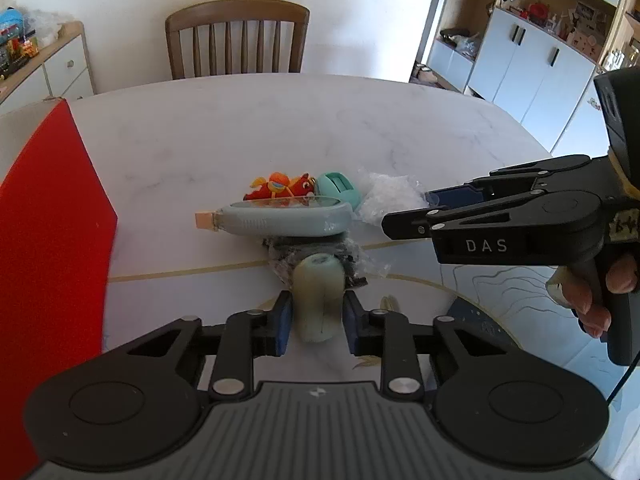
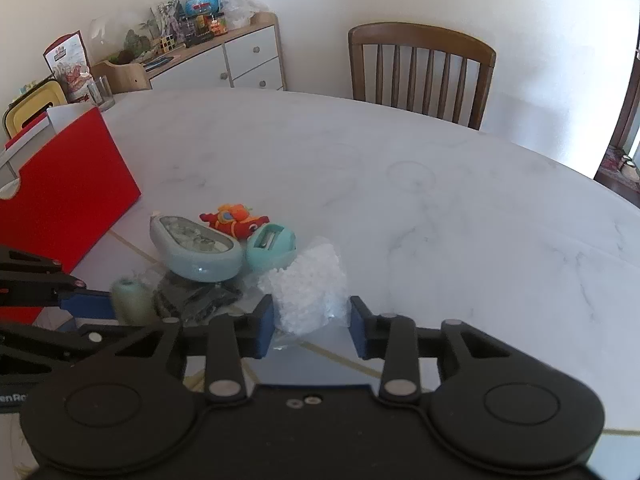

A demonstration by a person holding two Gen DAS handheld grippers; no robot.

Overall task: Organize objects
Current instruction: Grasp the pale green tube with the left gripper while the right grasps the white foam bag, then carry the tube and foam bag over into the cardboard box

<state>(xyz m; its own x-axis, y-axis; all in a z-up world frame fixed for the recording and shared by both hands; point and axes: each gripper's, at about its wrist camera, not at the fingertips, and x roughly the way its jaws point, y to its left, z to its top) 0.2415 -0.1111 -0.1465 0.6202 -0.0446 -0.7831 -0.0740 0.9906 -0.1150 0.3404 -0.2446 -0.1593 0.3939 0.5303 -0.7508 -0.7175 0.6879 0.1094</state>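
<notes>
Close by table edge, left gripper jaws clamp pale roll, right gripper jaws around clear bag.

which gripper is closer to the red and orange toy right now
Hard to call; neither is at the red and orange toy. The left gripper straddles the pale green spool on the near side of the pile; the right gripper straddles the clear plastic bag beside it.

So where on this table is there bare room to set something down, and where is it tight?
The table is bare from the small pile out to the chair, and to the right of the clear plastic bag. A narrower strip runs between the red box and the blue-grey dispenser. It is crowded at that pile, where both grippers work.
</notes>
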